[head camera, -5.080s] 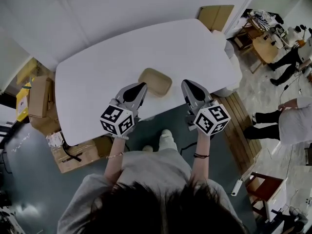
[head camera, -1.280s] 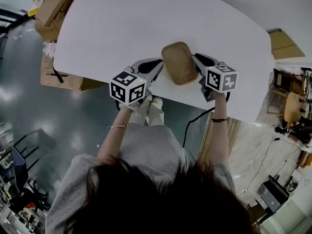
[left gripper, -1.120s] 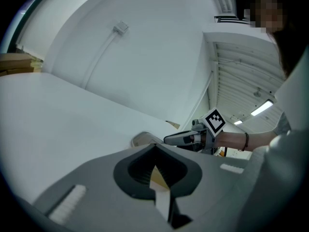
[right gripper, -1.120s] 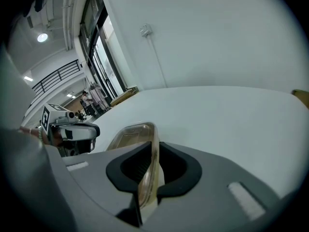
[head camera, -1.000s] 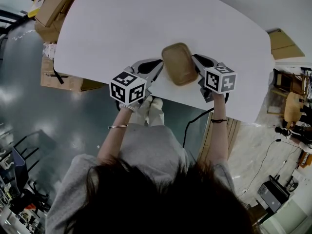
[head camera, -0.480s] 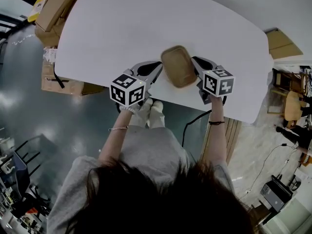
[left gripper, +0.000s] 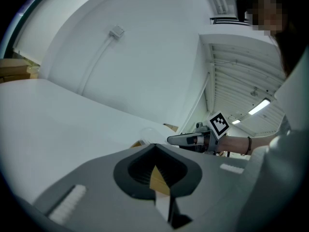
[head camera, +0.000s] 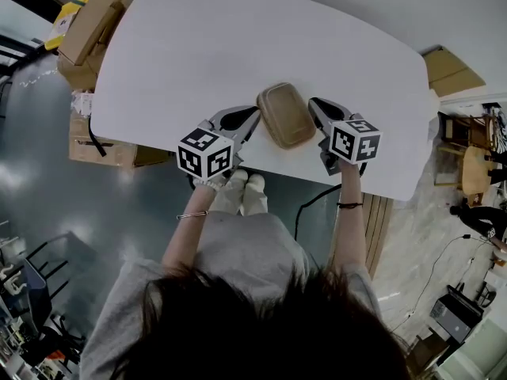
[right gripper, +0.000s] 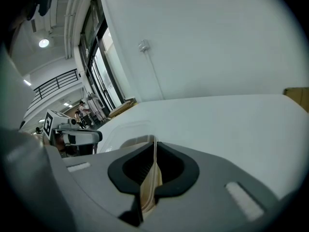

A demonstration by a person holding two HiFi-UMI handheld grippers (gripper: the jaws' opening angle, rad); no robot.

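A tan, rounded food container (head camera: pixel 286 115) with a clear lid sits near the front edge of the white table (head camera: pixel 198 46). My left gripper (head camera: pixel 253 117) is shut on its left rim, and my right gripper (head camera: pixel 314 106) is shut on its right rim. In the left gripper view a tan strip of the container (left gripper: pixel 159 180) is pinched between the jaws, with the right gripper (left gripper: pixel 188 139) across from it. In the right gripper view the thin rim of the container (right gripper: pixel 153 170) runs through the closed jaws, with the clear lid (right gripper: pixel 126 131) beyond and the left gripper (right gripper: pixel 72 137) opposite.
Cardboard boxes (head camera: pixel 83 30) stand on the floor left of the table, and another box (head camera: pixel 445 66) lies at the far right. Wooden furniture (head camera: pixel 474 165) is at the right edge. My shoes (head camera: pixel 242 192) are just under the table's front edge.
Five seconds ago both grippers hung beside the container without touching it; now each is shut on a rim. Over the last second the pair and the container drifted slightly, the container tilting flatter.
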